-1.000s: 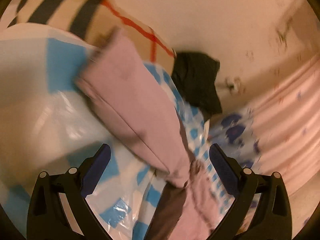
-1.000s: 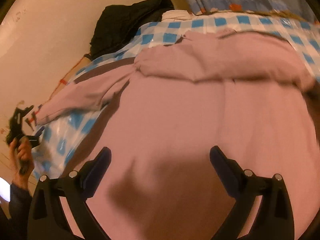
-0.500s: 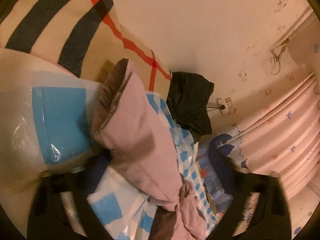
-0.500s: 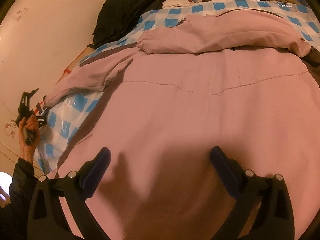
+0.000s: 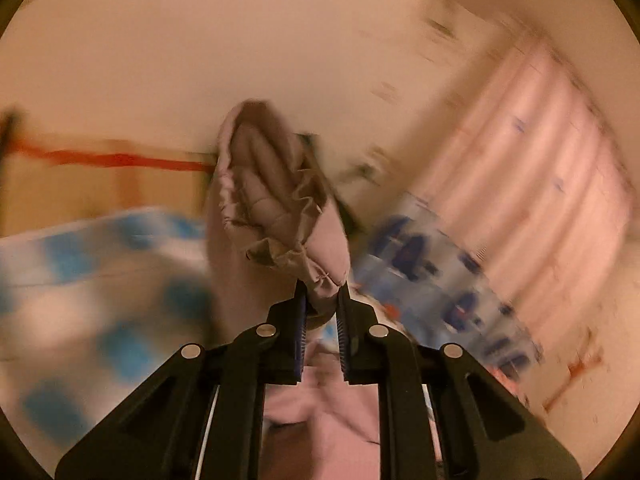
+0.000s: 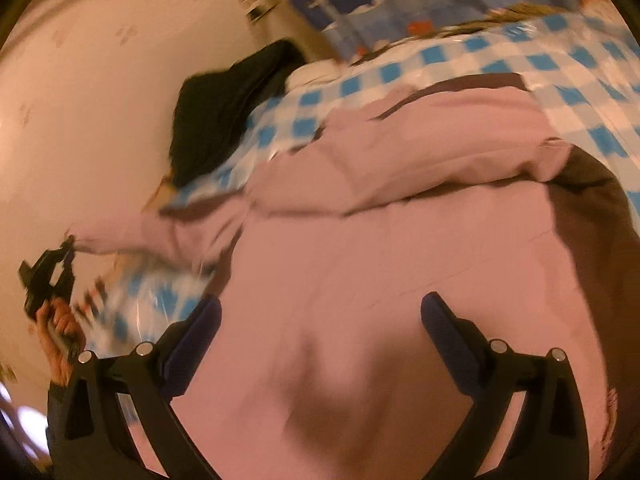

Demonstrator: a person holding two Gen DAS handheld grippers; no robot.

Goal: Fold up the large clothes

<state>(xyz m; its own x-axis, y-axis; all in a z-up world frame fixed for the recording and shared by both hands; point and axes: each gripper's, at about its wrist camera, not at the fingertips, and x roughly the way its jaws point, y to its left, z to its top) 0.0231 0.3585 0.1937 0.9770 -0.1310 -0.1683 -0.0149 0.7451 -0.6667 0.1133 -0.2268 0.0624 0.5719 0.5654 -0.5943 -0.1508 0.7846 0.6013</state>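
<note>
The left tool [image 5: 322,300] is clamped on the cuff of the pink jacket [image 6: 380,280], which lies spread on the bed, probably to fold the sleeve inward, while the right tool [image 6: 320,320] hangs open above its middle.

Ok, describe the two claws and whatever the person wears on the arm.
Both claws are matte black plastic frames with triangular cut-outs and round silver rivets. The left claw has ridged blue pads on its fingers; the right claw has broad dark blue ones. The hand at the left edge of the right view ends in a dark sleeve.
</note>
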